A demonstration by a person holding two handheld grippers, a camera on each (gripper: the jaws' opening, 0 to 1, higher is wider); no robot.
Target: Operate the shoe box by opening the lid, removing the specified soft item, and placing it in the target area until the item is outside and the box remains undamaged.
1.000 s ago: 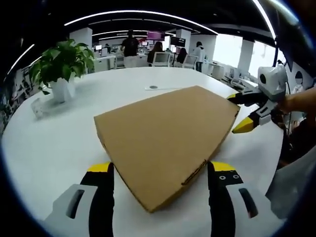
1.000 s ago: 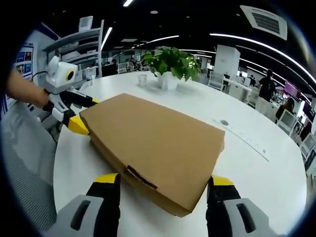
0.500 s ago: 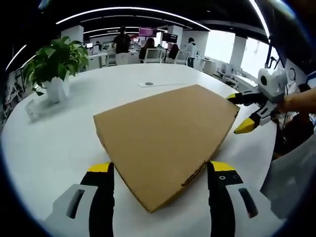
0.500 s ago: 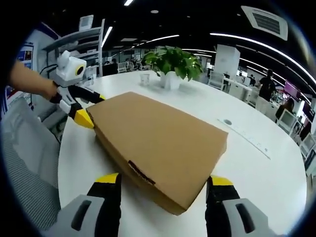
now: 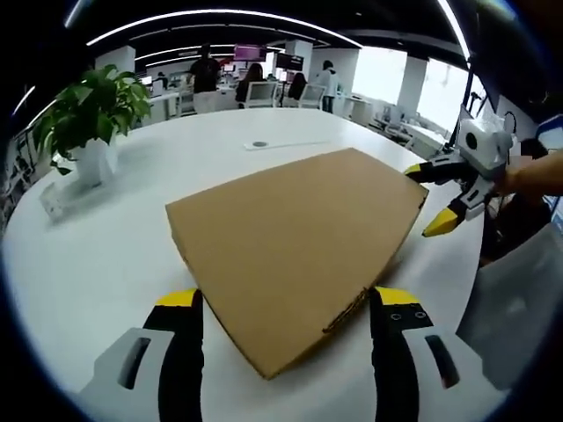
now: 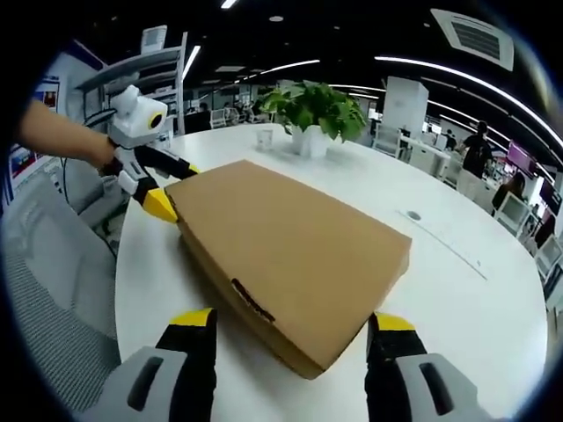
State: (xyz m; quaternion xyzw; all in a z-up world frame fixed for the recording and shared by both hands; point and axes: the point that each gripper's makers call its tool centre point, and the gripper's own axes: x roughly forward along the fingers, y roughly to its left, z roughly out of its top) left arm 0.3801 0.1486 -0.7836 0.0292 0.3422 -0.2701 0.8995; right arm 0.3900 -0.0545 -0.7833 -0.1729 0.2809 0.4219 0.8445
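Shoe box (image 5: 295, 242) lies closed, one corner between each spread claw's jaws.

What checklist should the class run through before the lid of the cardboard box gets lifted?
1. Box lies flat on the table: ok.
2. Lid shut, nothing lifted yet: ok.
3. Left tool open, jaws on either side of the near corner: ok.
4. Right tool open at the opposite corner: ok.
5. Box undamaged: no dents or tears on the faces that show; the underside cannot be told.
6. Soft item inside: cannot tell, lid hides it.
7. Plant stands well away from the box: ok.
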